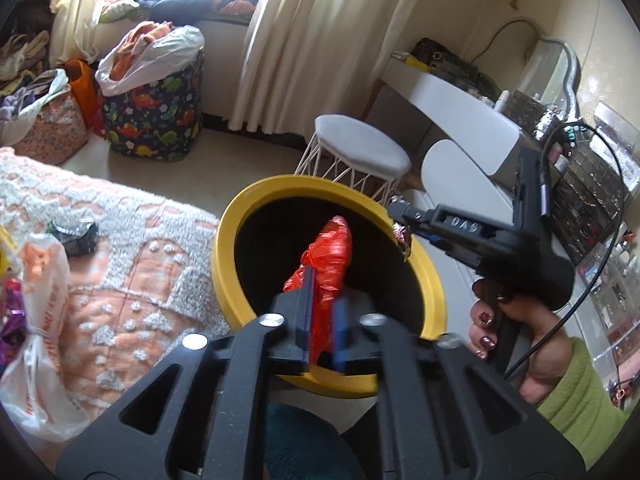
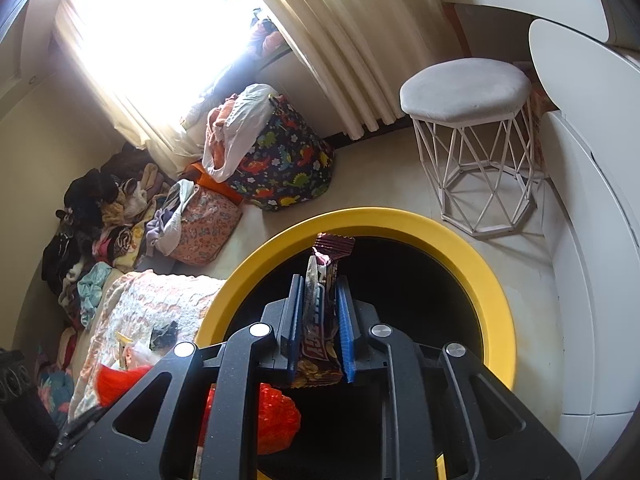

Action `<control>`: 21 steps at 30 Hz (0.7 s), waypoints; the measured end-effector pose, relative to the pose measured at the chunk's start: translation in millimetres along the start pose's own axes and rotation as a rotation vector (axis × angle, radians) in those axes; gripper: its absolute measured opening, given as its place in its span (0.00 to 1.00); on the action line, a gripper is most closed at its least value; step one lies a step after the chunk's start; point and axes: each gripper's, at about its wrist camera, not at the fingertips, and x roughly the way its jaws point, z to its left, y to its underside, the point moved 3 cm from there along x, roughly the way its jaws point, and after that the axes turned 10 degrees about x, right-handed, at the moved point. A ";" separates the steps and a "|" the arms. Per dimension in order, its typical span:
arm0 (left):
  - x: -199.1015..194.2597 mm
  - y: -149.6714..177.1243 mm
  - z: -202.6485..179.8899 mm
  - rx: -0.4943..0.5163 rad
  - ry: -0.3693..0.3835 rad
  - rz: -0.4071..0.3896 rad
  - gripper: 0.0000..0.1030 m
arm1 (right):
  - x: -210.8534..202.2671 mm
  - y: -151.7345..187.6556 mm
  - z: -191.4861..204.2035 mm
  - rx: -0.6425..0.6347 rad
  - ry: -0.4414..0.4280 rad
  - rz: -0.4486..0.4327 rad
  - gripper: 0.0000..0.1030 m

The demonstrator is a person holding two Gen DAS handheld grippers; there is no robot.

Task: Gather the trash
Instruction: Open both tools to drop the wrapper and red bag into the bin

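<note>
A yellow-rimmed bin [image 1: 240, 216] with a black inside stands on the floor beside the bed; it also shows in the right wrist view [image 2: 404, 222]. My left gripper [image 1: 322, 300] is shut on a red plastic bag [image 1: 334, 250] and holds it over the bin's mouth. My right gripper [image 2: 320, 300] is shut on a brown candy wrapper [image 2: 320, 280] over the bin's opening. In the left wrist view the right gripper [image 1: 404, 220] hangs at the bin's right rim, wrapper tip [image 1: 402, 238] showing. The red bag [image 2: 276, 416] shows low in the right wrist view.
A bed with a peach and white blanket [image 1: 132, 264] lies left, carrying a white plastic bag [image 1: 40, 320] and a dark crumpled wrapper [image 1: 76, 234]. A white wire stool [image 1: 362, 152], a dinosaur-print hamper [image 1: 154, 112] and a white dresser [image 1: 472, 120] stand around.
</note>
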 end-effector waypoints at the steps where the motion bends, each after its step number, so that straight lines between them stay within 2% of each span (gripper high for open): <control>1: 0.1 2.9 3.2 -0.011 -0.014 0.000 0.38 | 1.3 0.7 -0.6 0.003 0.003 0.004 0.19; 2: -0.2 3.7 4.4 -0.019 -0.024 -0.002 0.49 | 2.2 0.7 -0.4 0.005 0.006 0.006 0.22; 4: -5.3 6.1 8.2 -0.025 -0.046 -0.009 0.52 | 4.7 2.0 -0.4 0.004 0.011 0.014 0.40; 6: -11.6 5.3 9.9 -0.022 -0.072 -0.023 0.71 | 6.4 4.1 1.8 -0.004 0.017 0.017 0.44; 7: -18.1 5.9 12.0 -0.024 -0.088 -0.036 0.85 | 7.4 5.2 3.7 -0.011 0.021 0.020 0.46; 8: -22.2 6.3 13.3 -0.025 -0.099 -0.045 0.89 | 7.7 6.1 5.1 -0.016 0.020 0.022 0.49; 10: -31.4 8.2 17.1 -0.027 -0.140 -0.058 0.89 | 7.2 8.0 9.2 -0.026 0.023 0.015 0.57; 15: -51.1 13.5 26.6 -0.049 -0.181 -0.082 0.89 | 5.1 11.4 21.7 -0.059 0.024 0.002 0.65; 21: -75.7 17.1 33.5 -0.031 -0.231 -0.112 0.89 | -1.7 20.0 45.1 -0.117 0.008 -0.020 0.69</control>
